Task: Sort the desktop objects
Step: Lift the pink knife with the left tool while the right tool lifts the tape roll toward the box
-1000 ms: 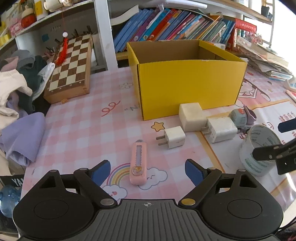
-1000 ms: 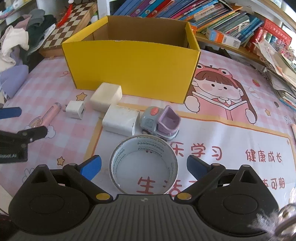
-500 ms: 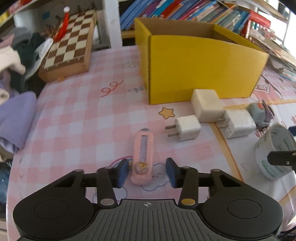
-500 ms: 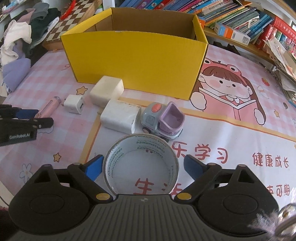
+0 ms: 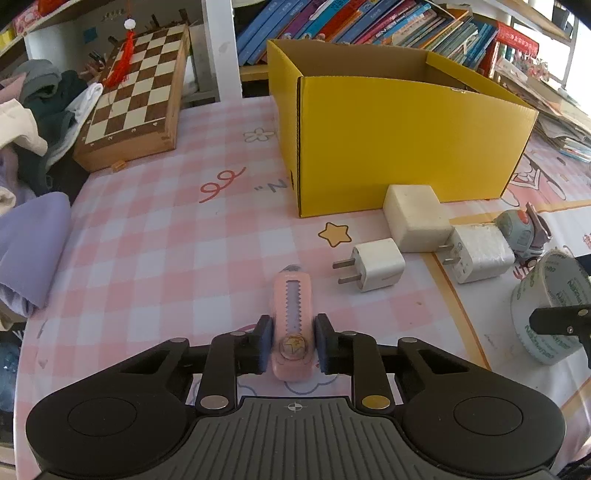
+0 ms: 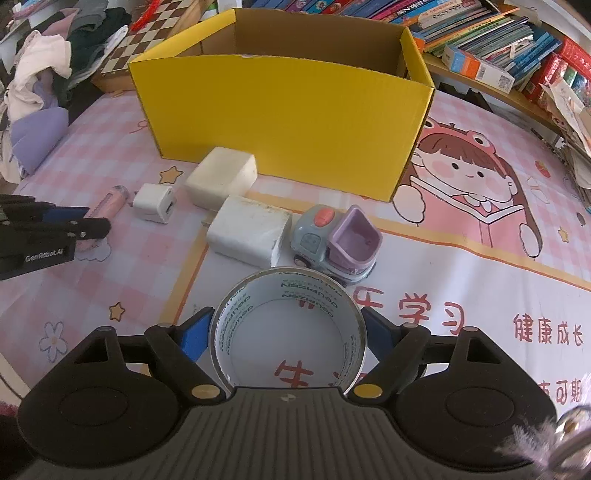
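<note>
My left gripper (image 5: 291, 341) is shut on the near end of a pink utility knife (image 5: 292, 317) that lies on the pink checked mat; the knife also shows in the right wrist view (image 6: 110, 201). My right gripper (image 6: 286, 334) has its jaws against both sides of a roll of clear tape (image 6: 288, 291), which stands on the mat and also shows in the left wrist view (image 5: 550, 310). An open yellow cardboard box (image 5: 406, 147) stands behind. A small white plug (image 5: 376, 264), two larger white chargers (image 5: 415, 216) (image 5: 480, 251) and a grey-purple toy truck (image 6: 334, 240) lie before the box.
A wooden chessboard (image 5: 136, 99) and a pile of clothes (image 5: 29, 155) lie at the left. Bookshelves (image 5: 369, 22) run behind the box. Stacked papers (image 5: 565, 122) lie at the right.
My left gripper moved forward and closed on the pink knife. My right gripper's jaws narrowed from wide open onto the tape roll.
</note>
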Tool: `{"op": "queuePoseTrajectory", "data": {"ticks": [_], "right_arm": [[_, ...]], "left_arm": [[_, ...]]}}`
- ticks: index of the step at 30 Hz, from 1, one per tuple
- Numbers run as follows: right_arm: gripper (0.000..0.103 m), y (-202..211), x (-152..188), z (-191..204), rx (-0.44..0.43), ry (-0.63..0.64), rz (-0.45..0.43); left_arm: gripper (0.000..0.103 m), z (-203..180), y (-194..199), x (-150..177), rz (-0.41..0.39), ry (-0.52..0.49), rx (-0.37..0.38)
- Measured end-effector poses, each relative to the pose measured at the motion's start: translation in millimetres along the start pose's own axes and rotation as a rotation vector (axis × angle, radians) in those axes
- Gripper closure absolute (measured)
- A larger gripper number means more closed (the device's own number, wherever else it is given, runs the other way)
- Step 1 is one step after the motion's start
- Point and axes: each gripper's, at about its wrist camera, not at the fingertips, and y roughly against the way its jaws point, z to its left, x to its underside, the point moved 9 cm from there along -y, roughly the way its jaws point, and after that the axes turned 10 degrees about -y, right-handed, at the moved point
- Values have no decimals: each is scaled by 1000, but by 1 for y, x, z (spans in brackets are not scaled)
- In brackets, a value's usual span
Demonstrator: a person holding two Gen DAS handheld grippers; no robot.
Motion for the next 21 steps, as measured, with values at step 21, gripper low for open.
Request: {"op": "queuePoseTrajectory", "data": {"ticks": [21], "right_arm": [[21, 46, -23, 10, -38, 16, -102]], "left_arm": [[80, 6, 59, -36, -185, -7, 21]]}}
